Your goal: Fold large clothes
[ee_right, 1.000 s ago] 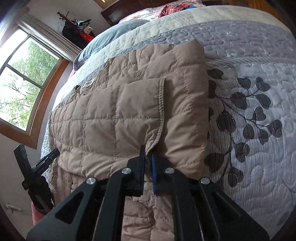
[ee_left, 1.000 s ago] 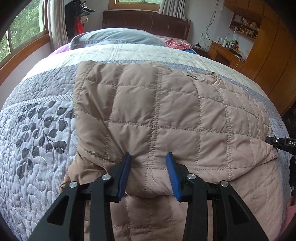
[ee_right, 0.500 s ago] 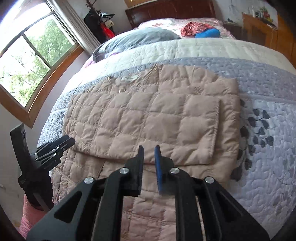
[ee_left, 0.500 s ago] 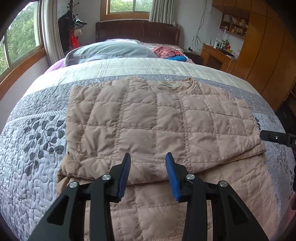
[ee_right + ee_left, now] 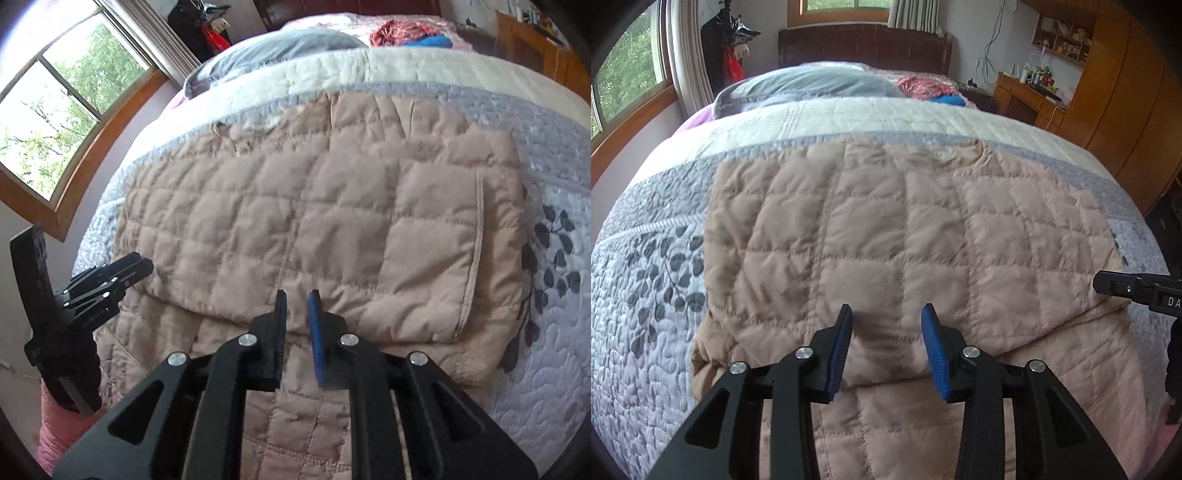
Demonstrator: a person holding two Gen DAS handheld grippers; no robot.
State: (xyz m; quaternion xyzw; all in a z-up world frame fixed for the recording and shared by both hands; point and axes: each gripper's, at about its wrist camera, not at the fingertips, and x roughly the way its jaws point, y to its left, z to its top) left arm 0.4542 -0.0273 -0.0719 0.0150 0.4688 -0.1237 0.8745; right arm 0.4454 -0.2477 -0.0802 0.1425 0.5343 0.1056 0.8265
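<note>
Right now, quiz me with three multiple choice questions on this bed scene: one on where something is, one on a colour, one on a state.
1. Where does the quilted jacket lie?
A. on the bedspread
B. on the desk
C. on the floor

2. What colour is the jacket?
A. navy
B. beige-pink
C. green

3. How is the left gripper?
A. shut on the jacket
B. open, holding nothing
C. out of view

Answers:
1 A, patterned bedspread shows around it.
2 B, every quilted panel is that tone.
3 B, its blue-padded fingers stand apart, nothing between.

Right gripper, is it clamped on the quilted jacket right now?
No, the right gripper hangs above the quilted jacket with a narrow gap between its fingers and no fabric between them.
</note>
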